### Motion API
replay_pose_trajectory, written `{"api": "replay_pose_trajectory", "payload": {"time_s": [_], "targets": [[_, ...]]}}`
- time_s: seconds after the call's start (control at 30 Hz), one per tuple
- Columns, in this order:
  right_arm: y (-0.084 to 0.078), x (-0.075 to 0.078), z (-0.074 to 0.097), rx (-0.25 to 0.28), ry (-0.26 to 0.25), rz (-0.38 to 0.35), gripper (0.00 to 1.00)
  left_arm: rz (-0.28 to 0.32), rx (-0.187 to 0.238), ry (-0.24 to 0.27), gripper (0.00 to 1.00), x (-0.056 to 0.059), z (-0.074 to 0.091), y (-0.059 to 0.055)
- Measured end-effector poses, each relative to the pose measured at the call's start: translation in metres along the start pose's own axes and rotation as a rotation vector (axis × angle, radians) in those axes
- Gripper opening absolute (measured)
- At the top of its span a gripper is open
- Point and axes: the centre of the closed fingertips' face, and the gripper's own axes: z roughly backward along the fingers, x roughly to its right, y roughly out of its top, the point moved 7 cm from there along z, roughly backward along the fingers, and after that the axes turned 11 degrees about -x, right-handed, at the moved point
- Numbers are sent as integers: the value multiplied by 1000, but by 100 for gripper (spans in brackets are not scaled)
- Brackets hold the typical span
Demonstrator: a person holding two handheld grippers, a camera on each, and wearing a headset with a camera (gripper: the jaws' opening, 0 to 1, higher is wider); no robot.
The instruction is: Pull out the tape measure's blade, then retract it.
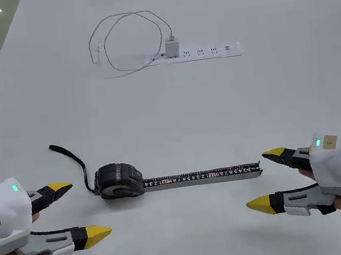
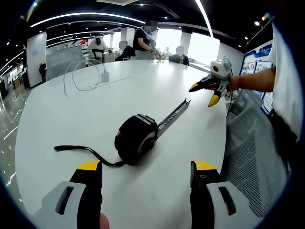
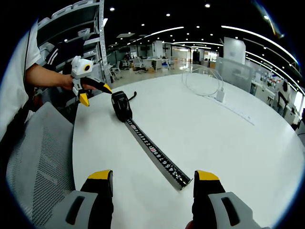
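A black tape measure (image 1: pixel 119 180) lies on the white table (image 1: pixel 174 108) with its blade (image 1: pixel 205 176) drawn out to the right, flat on the surface, and a black wrist strap (image 1: pixel 71 158) trailing left. In the left gripper view the case (image 2: pixel 136 138) sits just ahead of my open left gripper (image 2: pixel 147 168). My left gripper (image 1: pixel 84 211) is a short way left of the case. My right gripper (image 1: pixel 266 179) stands open just beyond the blade's hooked end (image 3: pixel 183 182); nothing is between either pair of fingers.
A white power strip (image 1: pixel 201 52) with a plugged-in charger and a looped white cable (image 1: pixel 125 42) lies at the far side of the table. A mesh chair (image 3: pixel 40 152) stands beside the near edge. Several people are far behind the table (image 2: pixel 143 40).
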Motion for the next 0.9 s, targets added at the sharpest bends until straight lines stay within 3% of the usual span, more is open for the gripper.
{"api": "replay_pose_trajectory", "payload": {"time_s": [0.5,0.9], "targets": [[-11,-19,9,29,-25,-55,71,40,21,13,74,11,11,-14],[-21,-34,15,51,-47,-91,74,77,65,47,79,21,15,-20]]}}
